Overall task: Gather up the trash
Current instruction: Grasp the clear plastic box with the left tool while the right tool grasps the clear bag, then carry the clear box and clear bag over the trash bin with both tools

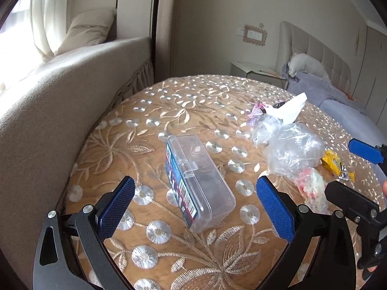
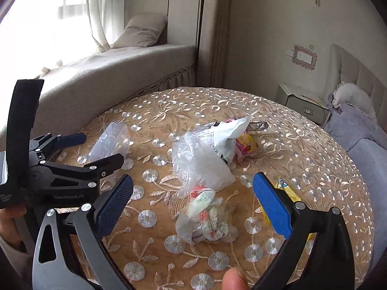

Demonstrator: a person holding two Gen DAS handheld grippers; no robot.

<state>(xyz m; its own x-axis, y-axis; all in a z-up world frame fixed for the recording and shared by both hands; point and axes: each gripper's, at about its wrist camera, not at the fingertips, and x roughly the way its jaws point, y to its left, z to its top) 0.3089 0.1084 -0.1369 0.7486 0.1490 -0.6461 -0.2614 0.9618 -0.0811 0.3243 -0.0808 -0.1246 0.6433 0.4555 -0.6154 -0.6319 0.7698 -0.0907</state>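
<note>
Closest to my left tongs (image 1: 195,194) lies the clear rectangular plastic box (image 1: 199,181) with a blue and red barcoded label along its side; it sits on the round table under its tan cloth embroidered with silver flowers (image 1: 169,101), toward the edge nearest me, and it lies between my blue-padded fingers (image 1: 116,205) without either pad touching it; those tongs are spread wide and hold nothing. Just right of the box, the crumpled clear plastic bag (image 1: 293,152) rests on the cloth, with a torn white paper wrapper (image 1: 289,108) beyond it toward the far edge, a small wad of white, pink-printed wrapper (image 1: 313,189) nearer me, and a yellow foil sweet wrapper (image 1: 335,163) toward the right edge.

My right tongs (image 2: 192,201) are likewise spread wide and empty; the small wad of white, pink-printed wrapper (image 2: 205,215) lies between their blue pads, touching neither; the crumpled clear bag (image 2: 200,164) sits just behind it, the white paper wrapper (image 2: 231,133) further back beside a pink and yellow snack packet (image 2: 246,145); the yellow foil wrapper (image 2: 289,192) shows partly behind my right-hand pad; the clear box (image 2: 110,142) lies near the table's left edge; a fingertip (image 2: 233,279) shows at the bottom of that view.
</note>
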